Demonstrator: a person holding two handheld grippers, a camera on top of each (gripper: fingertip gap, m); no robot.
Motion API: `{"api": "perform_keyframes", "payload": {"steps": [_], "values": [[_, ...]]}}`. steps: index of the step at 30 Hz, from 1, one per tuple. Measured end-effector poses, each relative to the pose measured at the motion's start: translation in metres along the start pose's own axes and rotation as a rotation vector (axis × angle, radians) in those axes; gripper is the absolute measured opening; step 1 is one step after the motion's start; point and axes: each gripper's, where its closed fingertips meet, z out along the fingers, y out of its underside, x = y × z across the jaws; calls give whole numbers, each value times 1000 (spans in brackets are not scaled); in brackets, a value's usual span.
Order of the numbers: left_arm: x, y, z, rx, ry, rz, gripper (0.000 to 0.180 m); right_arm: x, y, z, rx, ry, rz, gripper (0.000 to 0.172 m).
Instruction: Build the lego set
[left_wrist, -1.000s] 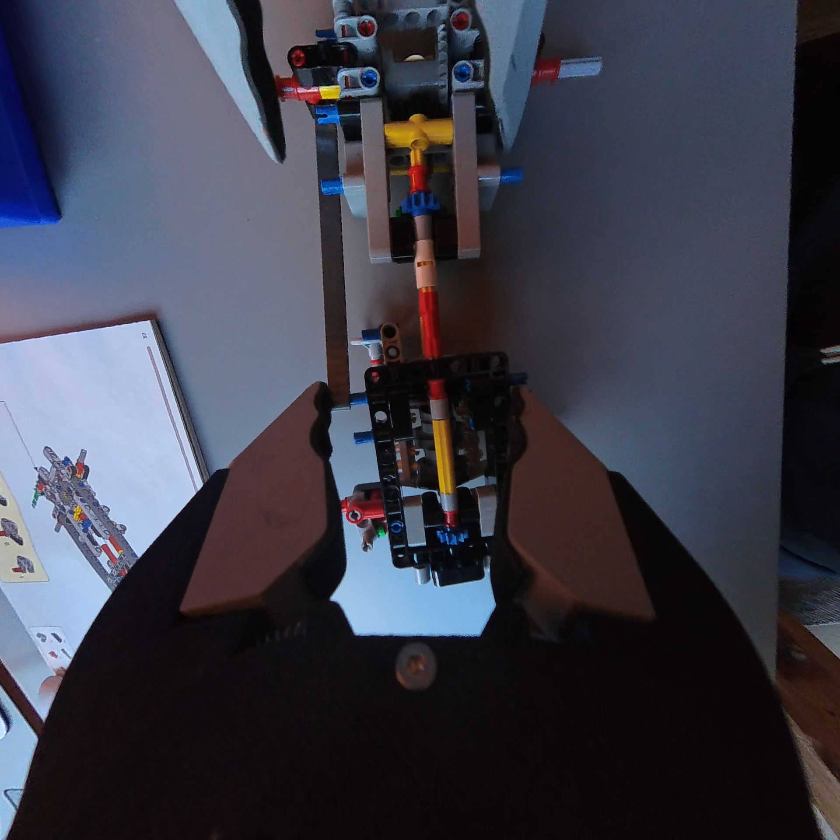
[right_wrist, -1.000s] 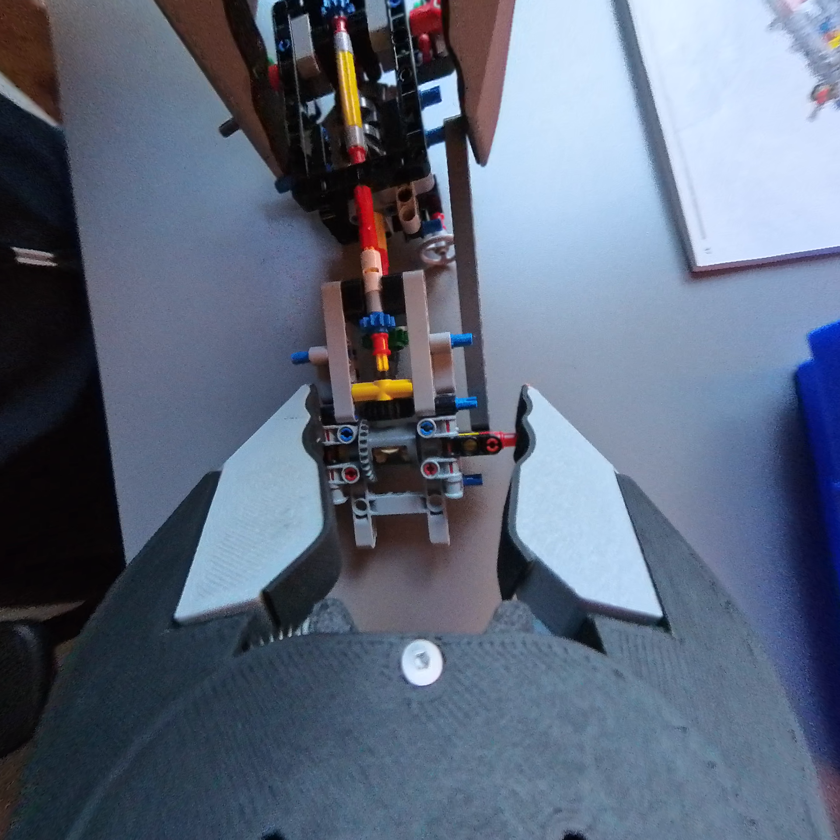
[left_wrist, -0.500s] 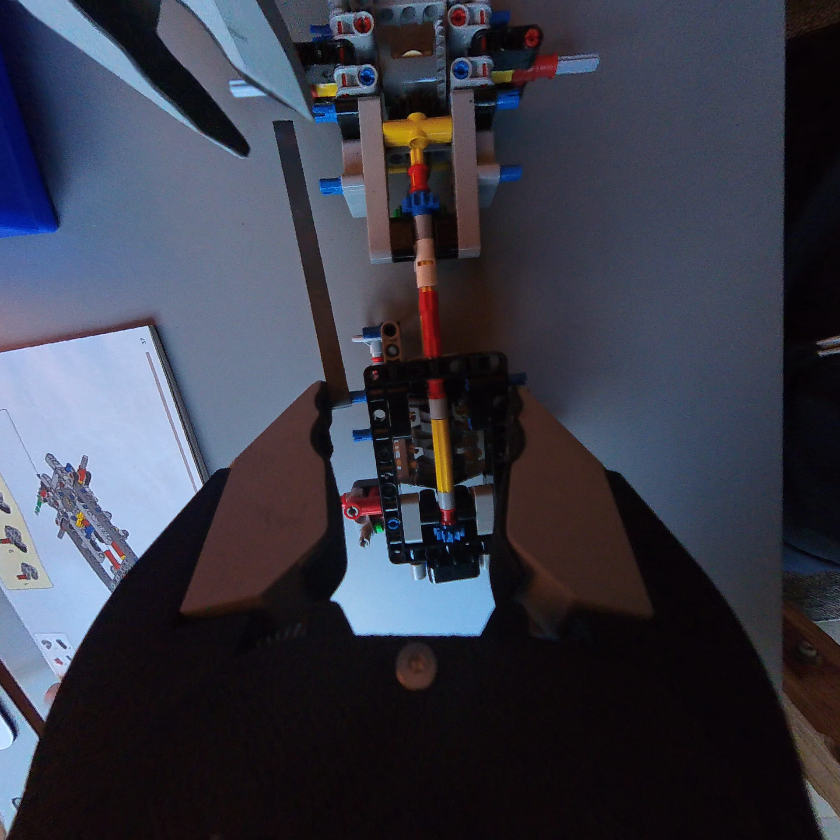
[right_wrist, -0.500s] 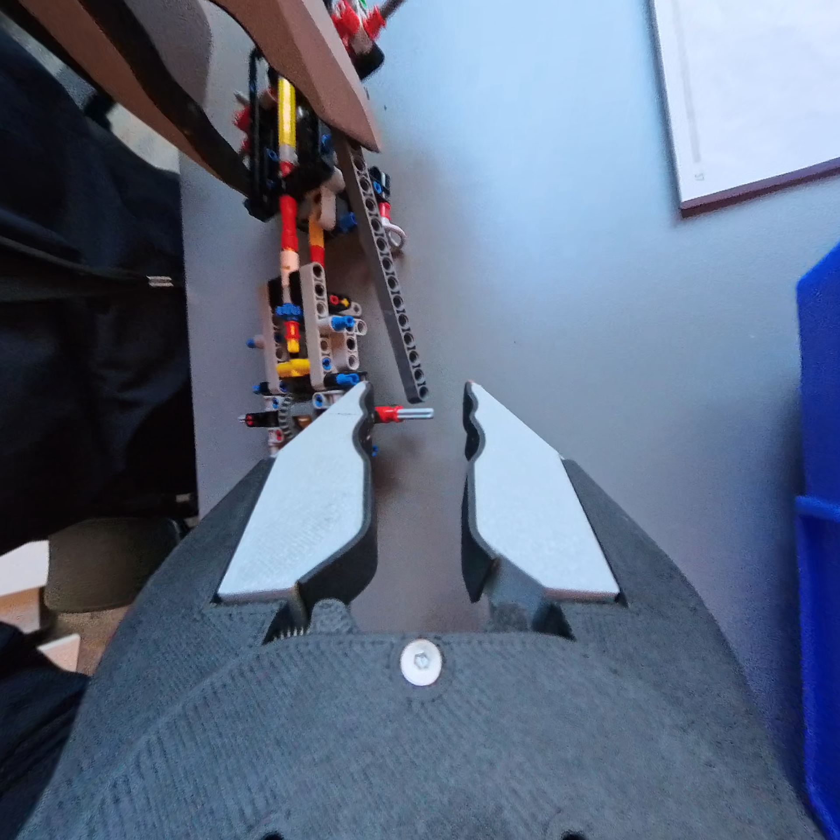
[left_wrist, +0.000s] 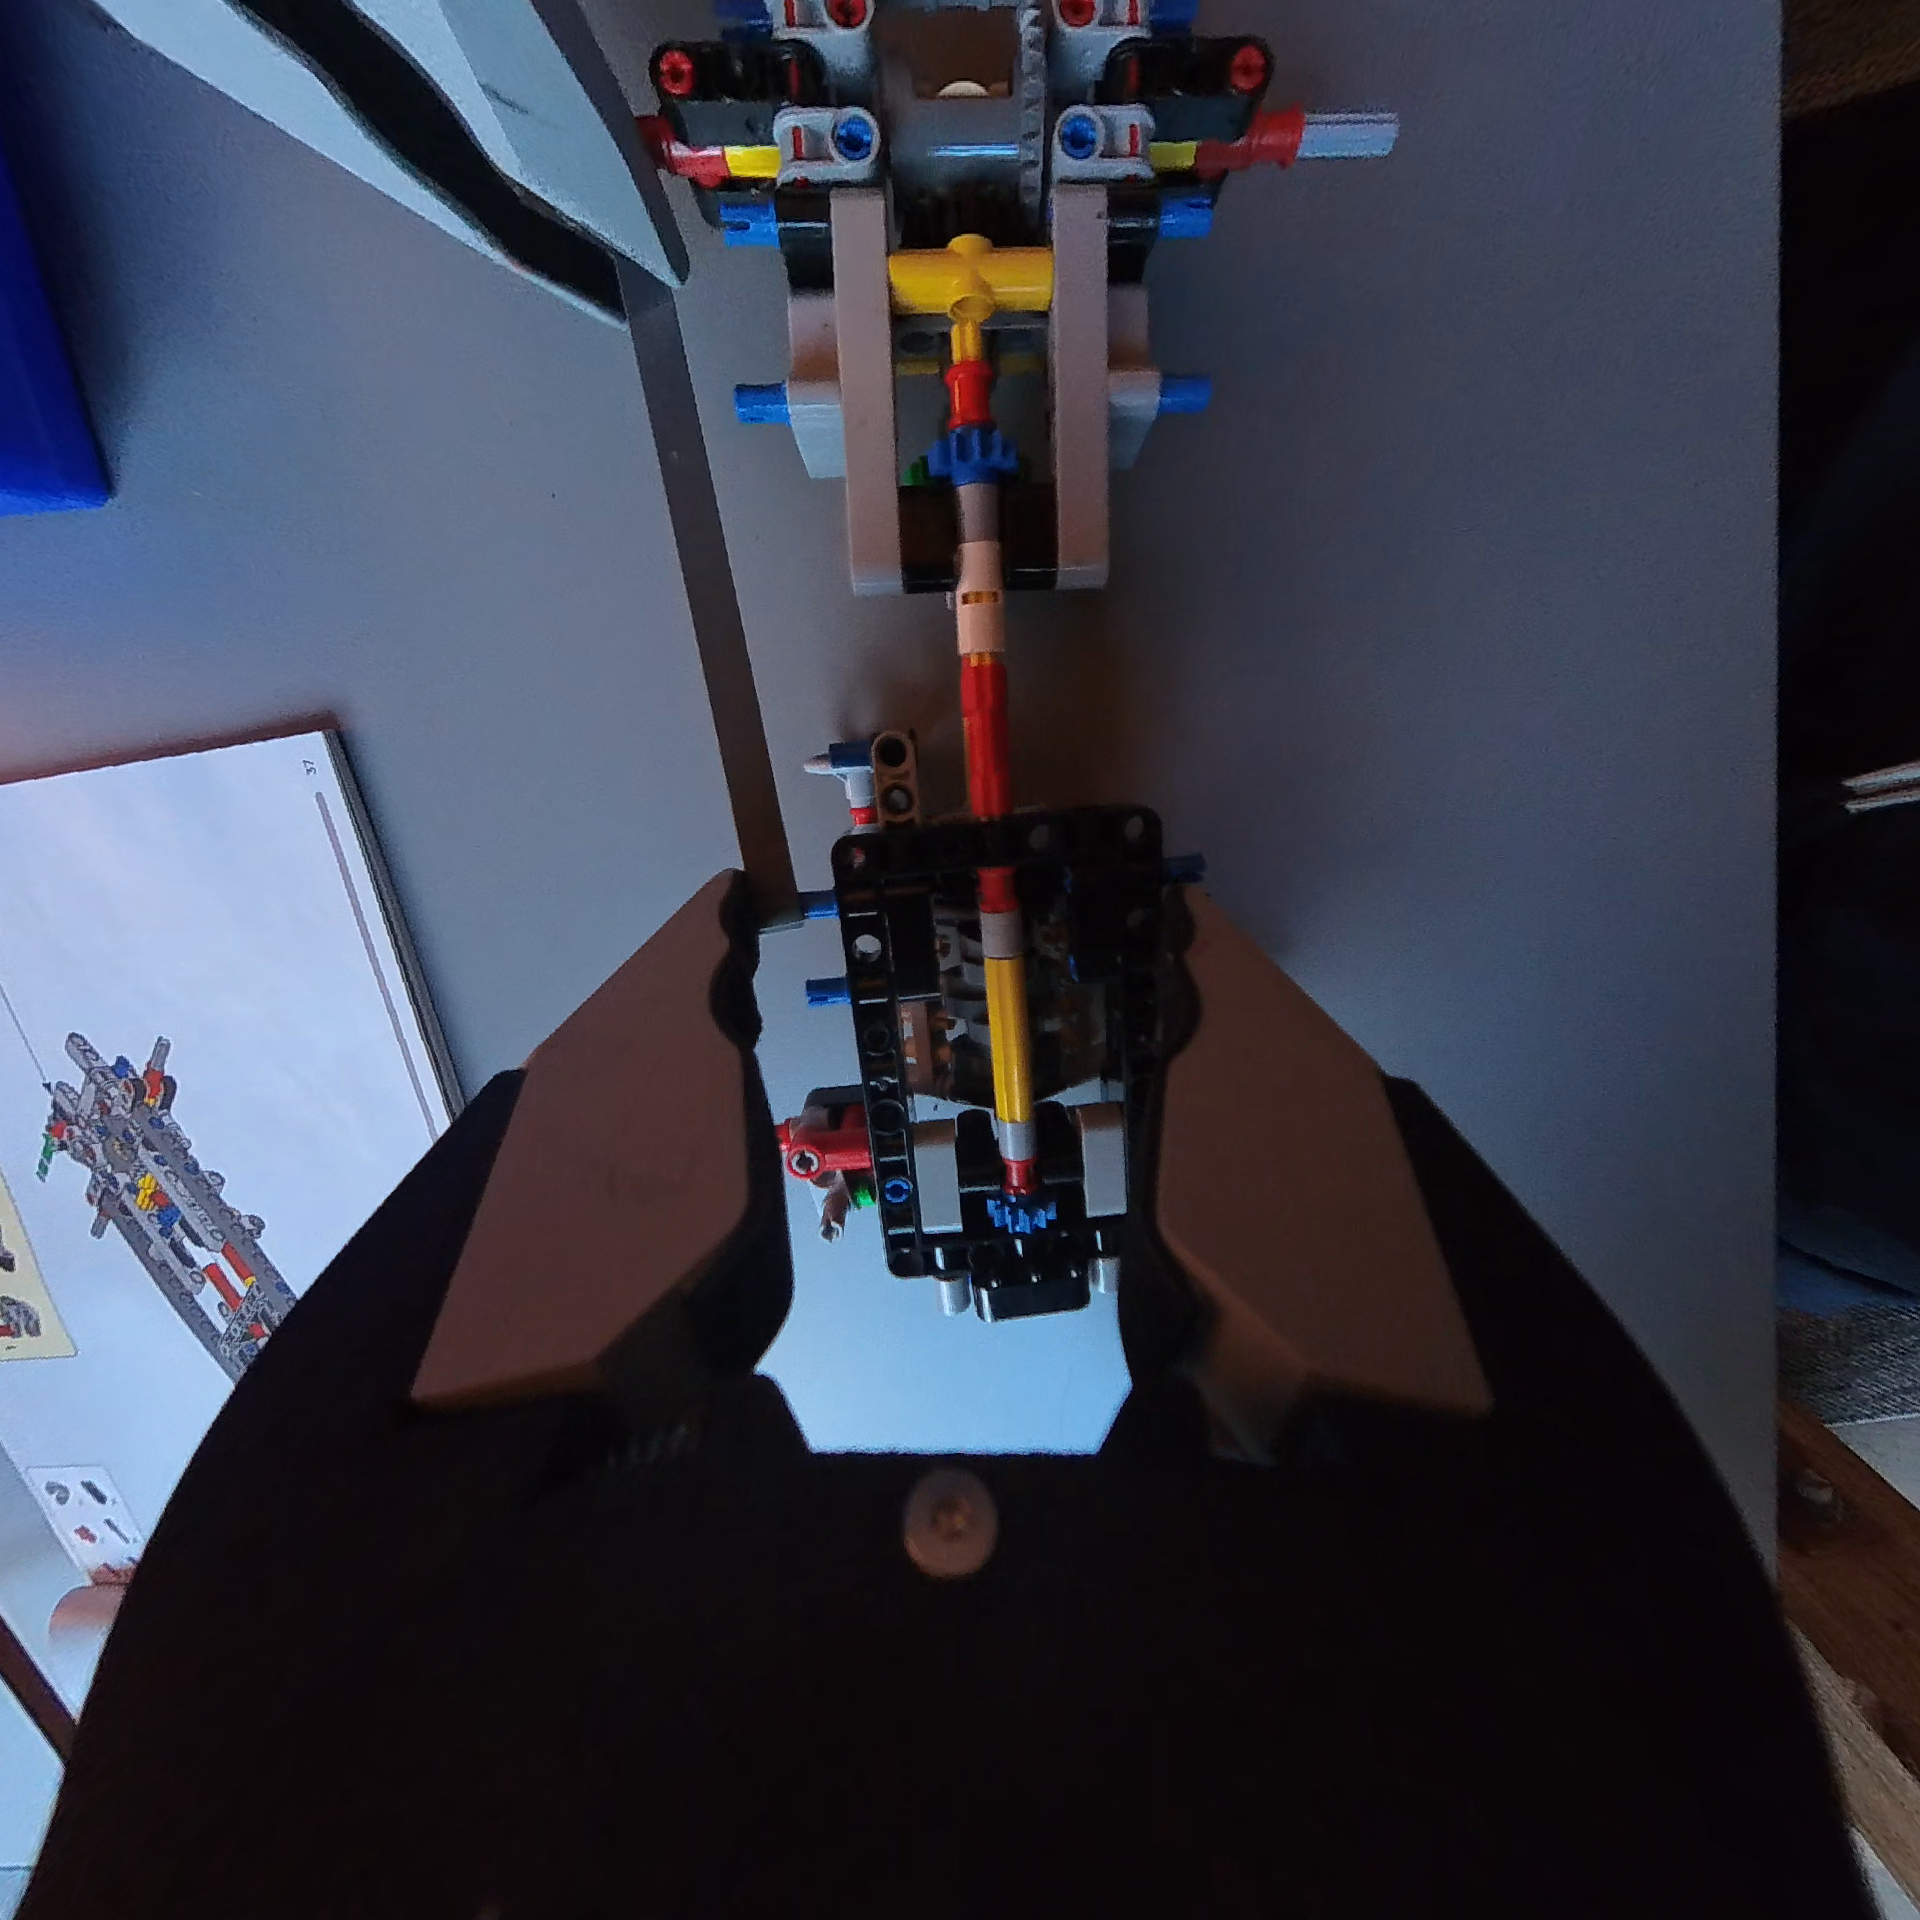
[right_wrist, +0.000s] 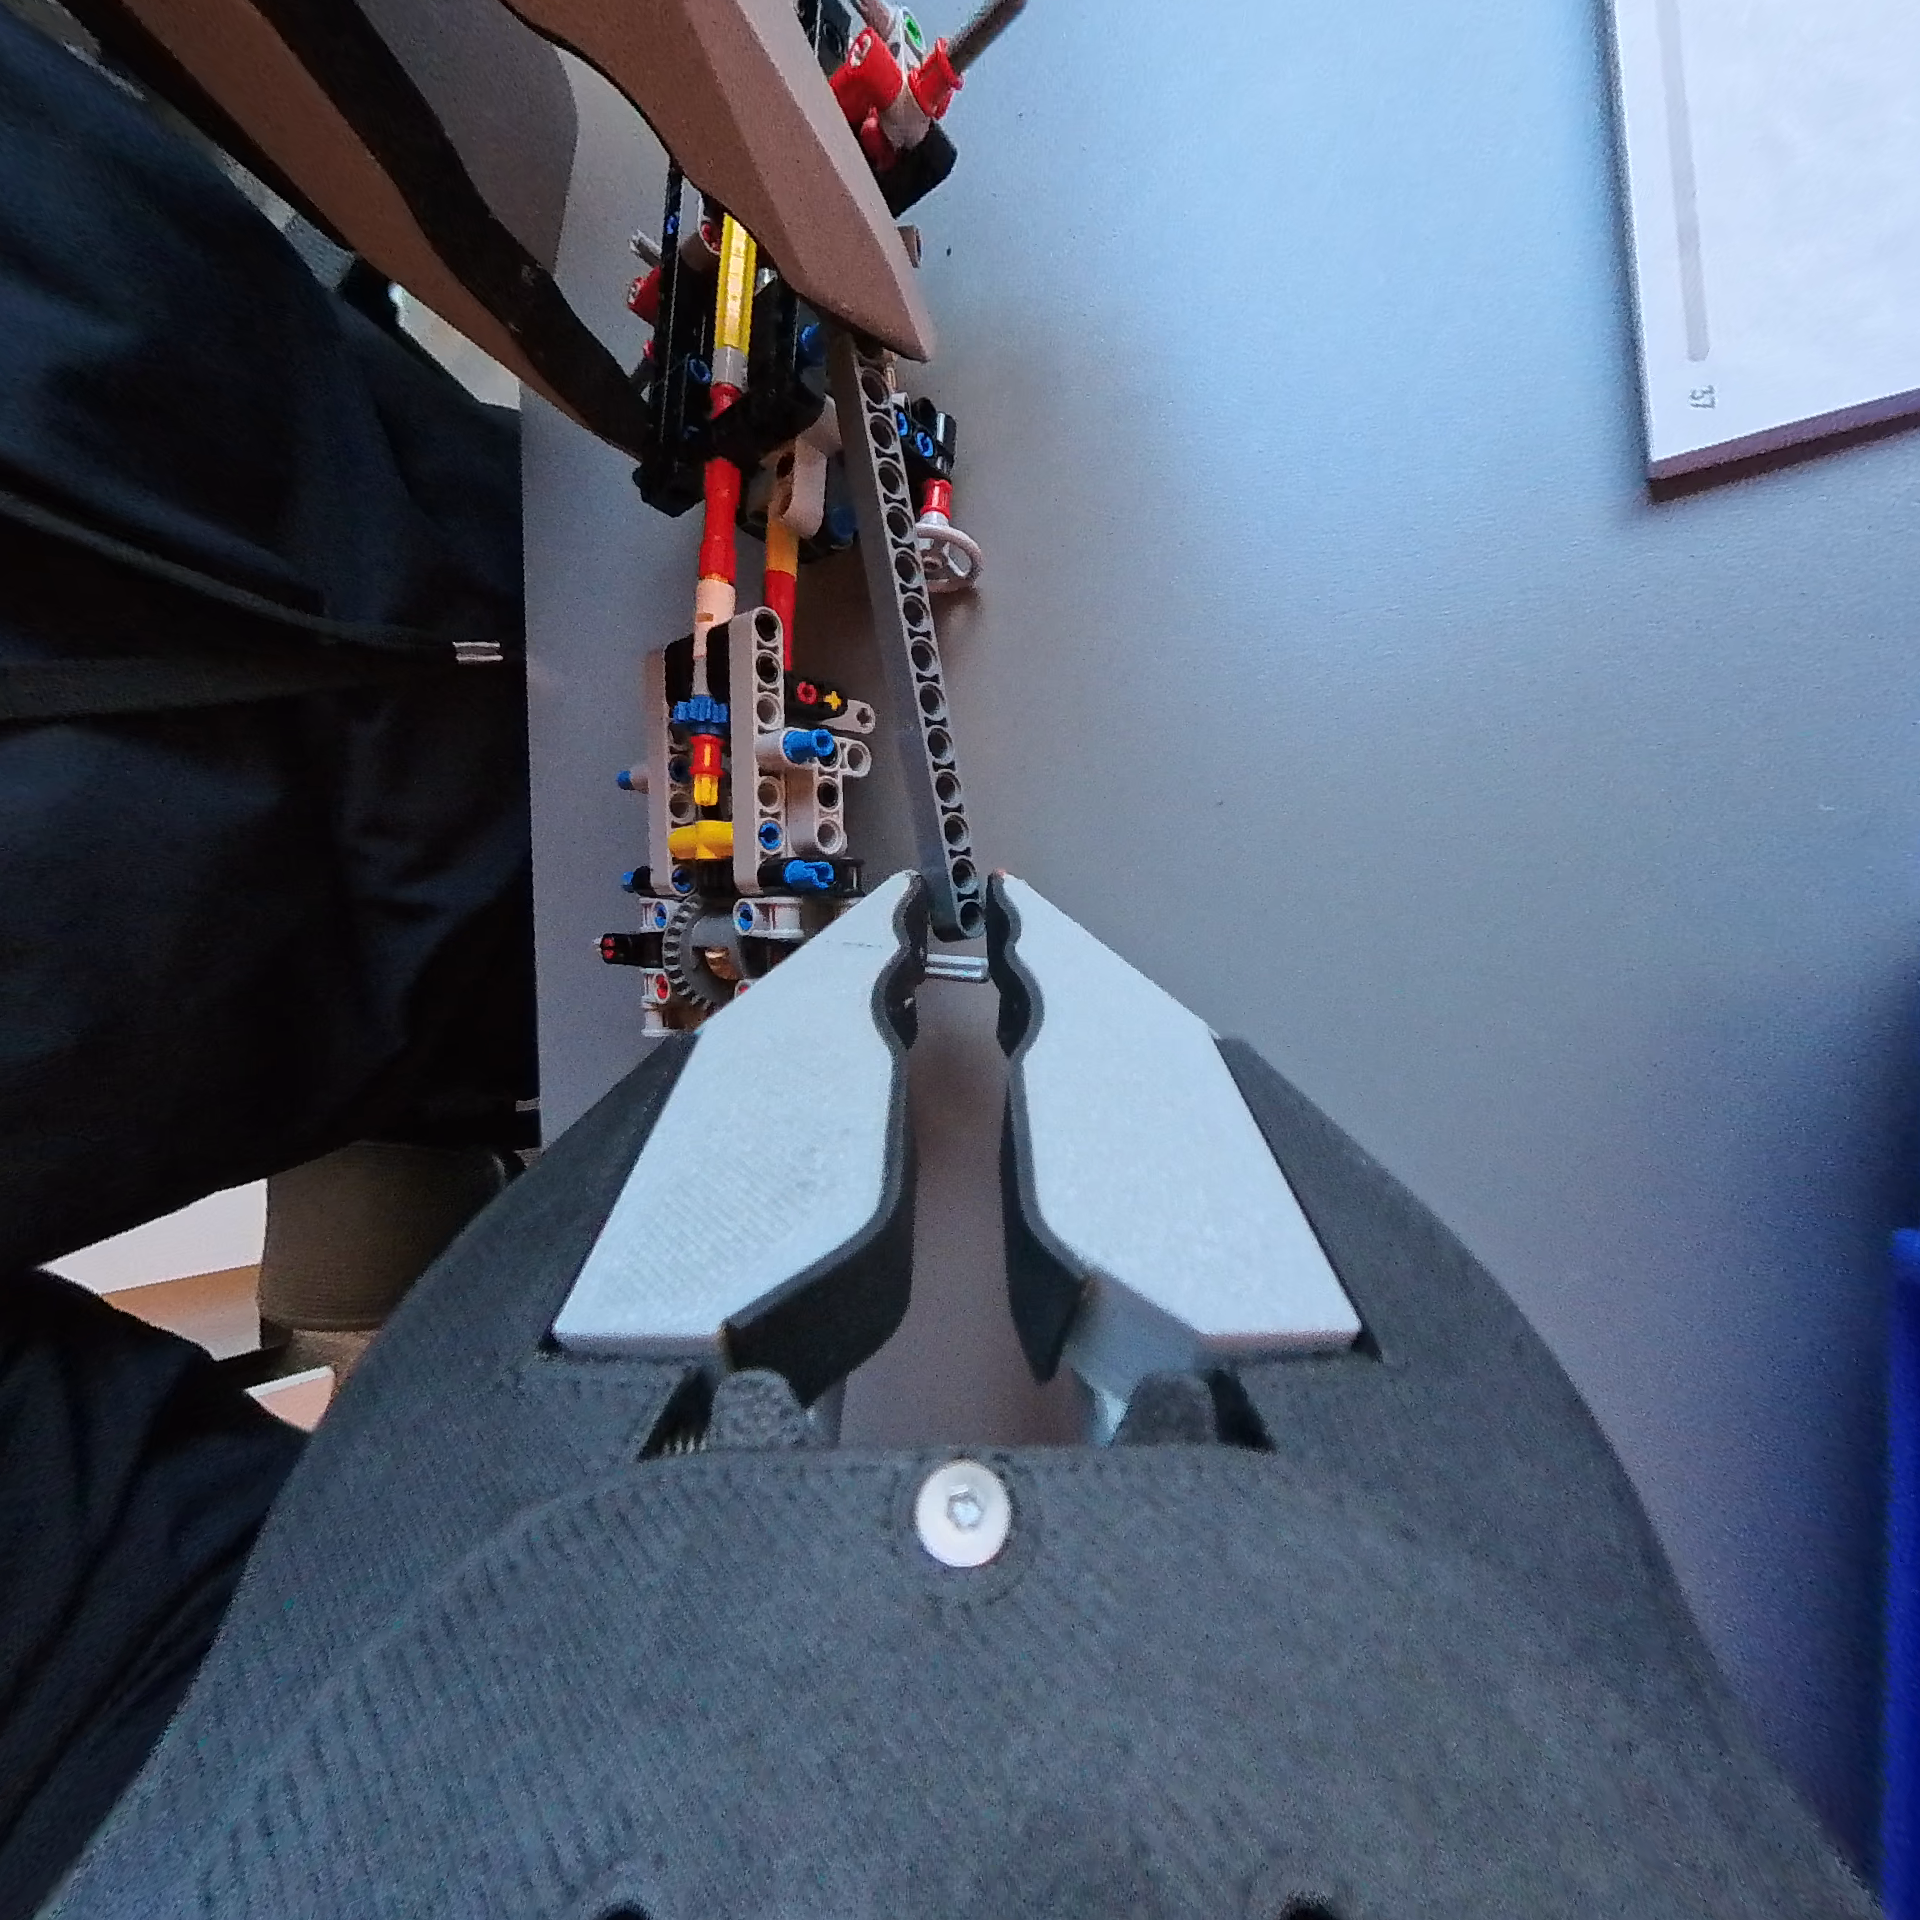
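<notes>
A multicoloured brick model (left_wrist: 997, 1039) lies on a grey table (left_wrist: 1455, 727): a black frame joined by a red and yellow shaft to a light grey front section (left_wrist: 971, 416). My left gripper (left_wrist: 961, 904) is shut on the black frame, with the right pad on its side and the left pad against the pinned end of a long dark grey beam (left_wrist: 707, 582). My right gripper (right_wrist: 956, 904) is shut on the beam's (right_wrist: 914, 665) other end, beside the front section (right_wrist: 748, 790). A short light grey axle (right_wrist: 956, 971) lies across between its fingers. The right gripper also shows at the top left of the left wrist view (left_wrist: 582, 177).
An open instruction booklet (left_wrist: 208, 1039) lies left of the model and also shows in the right wrist view (right_wrist: 1787, 208). A blue bin (left_wrist: 42, 364) stands at the far left. The table's edge (left_wrist: 1777, 935) runs close on the right, with a person's dark clothing (right_wrist: 208, 727) beyond it. My right fingertips sit around 11 cm from my left ones.
My right gripper left the model's front section, moved sideways to the beam's free end and closed on it. The beam's end swung out from the model. My left gripper kept its hold.
</notes>
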Motion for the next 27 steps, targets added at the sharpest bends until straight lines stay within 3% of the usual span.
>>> {"api": "perform_keyframes", "payload": {"steps": [14, 19, 27], "values": [[1, 3, 2, 5, 21, -21, 76, -12, -8, -10, -4, -7, 189, 7], [2, 1, 3, 2, 21, -14, 76, -35, -13, -12, 32, -126, 180, 46], [2, 2, 4, 12, 29, -25, 76, -43, -11, -9, 36, 54, 56, 59]]}}
